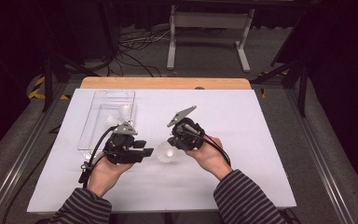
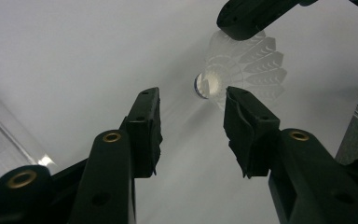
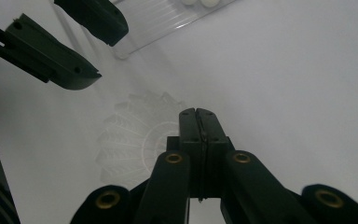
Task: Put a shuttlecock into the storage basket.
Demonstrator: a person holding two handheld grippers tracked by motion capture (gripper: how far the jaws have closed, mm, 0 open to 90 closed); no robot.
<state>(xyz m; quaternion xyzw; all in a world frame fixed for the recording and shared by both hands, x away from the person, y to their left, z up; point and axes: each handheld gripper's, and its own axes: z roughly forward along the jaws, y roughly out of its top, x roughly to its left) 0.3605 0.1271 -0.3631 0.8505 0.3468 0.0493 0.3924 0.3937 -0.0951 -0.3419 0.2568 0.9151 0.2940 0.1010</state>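
Now the white shuttlecock (image 1: pixel 165 152) lies on the desk (image 1: pixel 242 140) between both tools. The right tool (image 3: pixel 199 116) is shut tight and holds nothing. The left tool (image 2: pixel 192 119) is half open and empty; it should line up gently around the cork tip before squeezing.

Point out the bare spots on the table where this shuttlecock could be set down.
The right half of the white table, beyond the right gripper, is bare. So is the near strip in front of both hands. It is crowded at the middle, where the left gripper and the right gripper flank the shuttlecock, and at the far left, where the clear tray lies.
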